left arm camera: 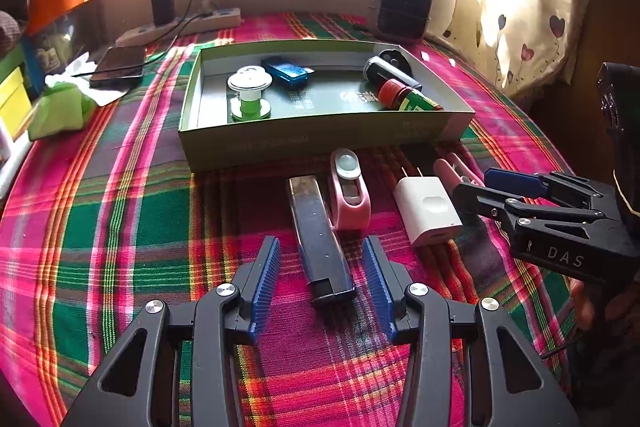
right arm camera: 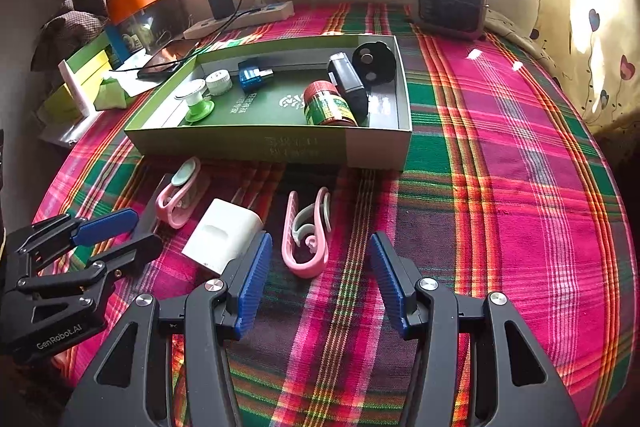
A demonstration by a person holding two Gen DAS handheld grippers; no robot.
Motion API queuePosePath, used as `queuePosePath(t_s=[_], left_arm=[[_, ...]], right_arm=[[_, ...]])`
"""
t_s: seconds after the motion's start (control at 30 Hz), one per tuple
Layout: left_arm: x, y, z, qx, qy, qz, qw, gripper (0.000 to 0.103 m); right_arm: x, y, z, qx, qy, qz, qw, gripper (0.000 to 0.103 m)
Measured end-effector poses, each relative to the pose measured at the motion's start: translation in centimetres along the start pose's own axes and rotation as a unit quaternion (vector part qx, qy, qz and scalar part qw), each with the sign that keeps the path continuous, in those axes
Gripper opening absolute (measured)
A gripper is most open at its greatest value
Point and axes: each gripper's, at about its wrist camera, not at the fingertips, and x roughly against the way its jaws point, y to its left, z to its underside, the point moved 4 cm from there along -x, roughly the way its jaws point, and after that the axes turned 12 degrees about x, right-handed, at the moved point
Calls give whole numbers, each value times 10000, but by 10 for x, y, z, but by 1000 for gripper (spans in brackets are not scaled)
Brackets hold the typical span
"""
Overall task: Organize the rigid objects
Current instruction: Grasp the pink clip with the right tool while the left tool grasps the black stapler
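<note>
In the left wrist view my left gripper point(left arm camera: 322, 279) is open, and a long dark bar-shaped thing point(left arm camera: 320, 239) lies on the plaid cloth between its blue pads without touching them. Beyond it lie a pink case point(left arm camera: 349, 193), a white charger plug point(left arm camera: 428, 209) and a pink clip point(left arm camera: 450, 167). My right gripper point(right arm camera: 320, 277) is open around the pink clip point(right arm camera: 306, 239), which lies flat nearer the left pad, with the charger point(right arm camera: 224, 235) beside it. The green box point(right arm camera: 280, 143) holds a red-capped bottle point(right arm camera: 326, 105), a blue stick point(right arm camera: 252, 75), a green spool point(right arm camera: 196, 101) and black items.
A power strip point(left arm camera: 180, 25), a phone point(left arm camera: 118, 67) and a small fan point(left arm camera: 404, 7) stand behind the box point(left arm camera: 320, 139). Green tissue and boxes crowd the left edge. Each gripper shows in the other's view: right gripper point(left arm camera: 474, 183), left gripper point(right arm camera: 140, 229). Bare cloth point(right arm camera: 520, 187) spreads right.
</note>
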Motion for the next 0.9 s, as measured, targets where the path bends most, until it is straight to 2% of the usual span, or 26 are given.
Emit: queuePosePath(t_s=[0.2,0.37,0.5,0.9], left_arm=[[-2,2,-3,-24,-24,-105,9999,42],[-5,4,-7,-11,-52,-179,9998,42],[-5,11,-8,52,-86,-380,9992,42],[-12,14,-16,-16,-91,-556,9984,42]], right_arm=[[-2,-8,0,109,29,168,9998,52],[-5,-2,-1,444,71,362,9983,52],[-5,-7,-2,372,41,310,9988,52],[-6,-9,-3,380,41,320,9988,52]])
